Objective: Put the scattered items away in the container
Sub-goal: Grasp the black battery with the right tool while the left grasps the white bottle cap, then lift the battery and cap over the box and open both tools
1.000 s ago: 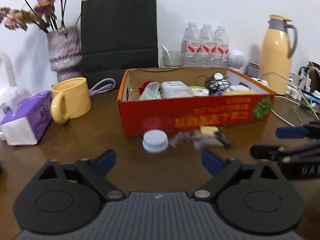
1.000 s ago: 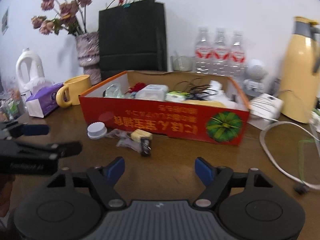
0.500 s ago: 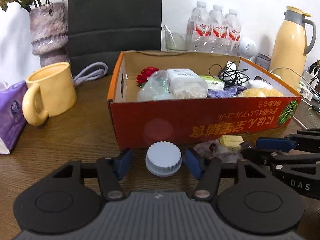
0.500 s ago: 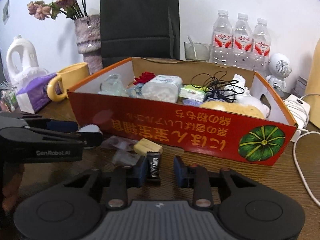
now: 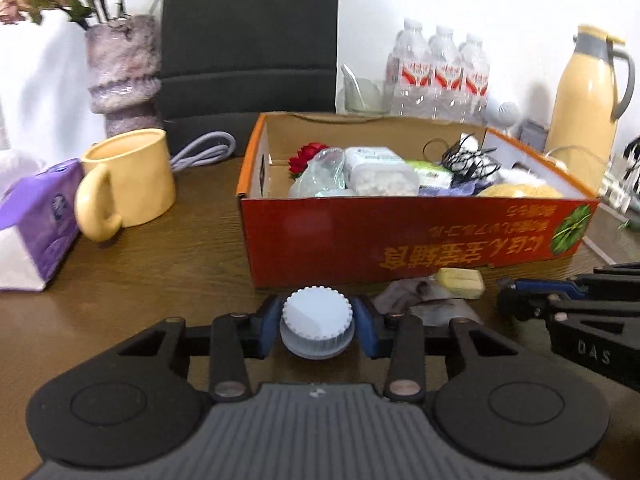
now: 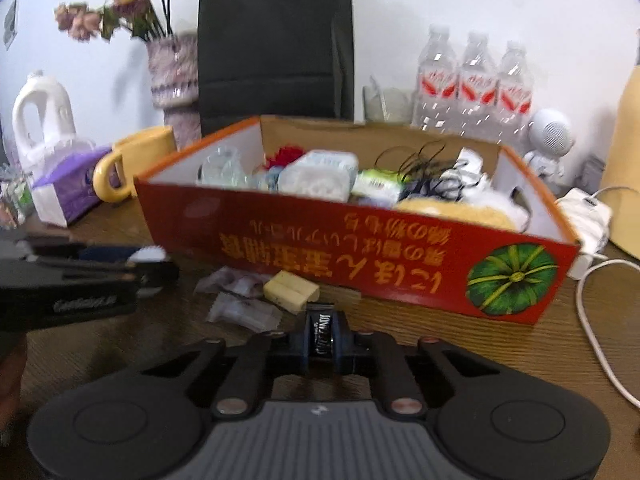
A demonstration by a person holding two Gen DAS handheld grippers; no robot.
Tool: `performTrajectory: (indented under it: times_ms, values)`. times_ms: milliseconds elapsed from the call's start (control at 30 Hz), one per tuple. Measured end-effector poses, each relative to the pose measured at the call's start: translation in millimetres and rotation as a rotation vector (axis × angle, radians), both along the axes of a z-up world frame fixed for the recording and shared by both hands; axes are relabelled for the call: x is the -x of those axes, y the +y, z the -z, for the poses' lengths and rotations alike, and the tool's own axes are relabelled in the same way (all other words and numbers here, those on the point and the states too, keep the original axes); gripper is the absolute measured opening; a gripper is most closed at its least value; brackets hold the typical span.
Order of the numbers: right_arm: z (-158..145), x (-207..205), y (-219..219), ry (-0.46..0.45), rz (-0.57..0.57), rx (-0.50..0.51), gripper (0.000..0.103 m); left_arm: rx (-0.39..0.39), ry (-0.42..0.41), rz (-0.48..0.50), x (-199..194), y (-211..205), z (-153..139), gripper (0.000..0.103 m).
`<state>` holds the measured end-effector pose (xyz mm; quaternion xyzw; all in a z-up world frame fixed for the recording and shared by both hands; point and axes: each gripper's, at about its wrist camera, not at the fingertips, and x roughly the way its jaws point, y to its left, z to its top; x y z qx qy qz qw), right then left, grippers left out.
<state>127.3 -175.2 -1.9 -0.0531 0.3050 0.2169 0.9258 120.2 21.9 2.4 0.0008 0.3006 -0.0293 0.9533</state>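
Jaws of the left gripper (image 5: pixel 317 325) have just been closing and now sit narrowed around a pale ridged cap (image 5: pixel 317 322), with the blue pads (image 5: pixel 267 326) pressed against its two sides; the cap rests on the brown table (image 5: pixel 160 276) just in front of the red cardboard box (image 5: pixel 360 248). The right gripper (image 6: pixel 322 340) has likewise been closing, and its jaws stand almost together, clamped on a small black packet (image 6: pixel 321 336) with white lettering that stands on edge between the pads, low over the table and near the box's front wall. Just beyond that packet lie a yellow block (image 6: pixel 291 291) and crumpled clear wrappers (image 6: pixel 240 300), loose on the table beside the box. Inside the box are a clear bag, a white pill container, a tangle of black cord and a yellow sponge-like lump. A yellow mug (image 5: pixel 128 184) stands well to the left of the box.
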Motion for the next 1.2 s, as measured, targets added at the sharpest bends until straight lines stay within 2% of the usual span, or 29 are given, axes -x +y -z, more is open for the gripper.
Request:
performTrajectory:
  times_ms: [167,267,367,500,667,833,967,1067,1200]
  values:
    - [-19,47,-23,-0.103,0.067,-0.079,0.010,-0.048,-0.073,-0.032,57,-15,-12,0.041]
    - [-21,77,-36,-0.115,0.103,-0.126,0.010,-0.041,-0.089,-0.020,89,-25,-16,0.041]
    - [-24,110,-46,-0.150,0.105,-0.132,0.010,-0.050,-0.130,-0.018,116,-36,-24,0.041]
    - [-31,153,-54,-0.219,0.083,-0.139,0.010,-0.022,-0.193,0.001,153,-47,-34,0.041]
    - [-34,192,-55,-0.264,0.069,-0.136,0.010,-0.023,-0.208,0.030,183,-61,-36,0.041]
    - [-39,201,-53,-0.281,0.049,-0.138,0.010,-0.025,-0.229,0.026,191,-63,-39,0.041]
    - [-40,195,-53,-0.281,0.045,-0.142,0.010,-0.011,-0.223,0.012,182,-58,-41,0.041]
    - [-44,180,-51,-0.272,0.040,-0.139,0.010,0.004,-0.229,0.014,162,-54,-46,0.041]
    - [-57,151,-43,-0.305,0.038,-0.111,0.010,0.017,-0.241,0.013,126,-49,-54,0.041]
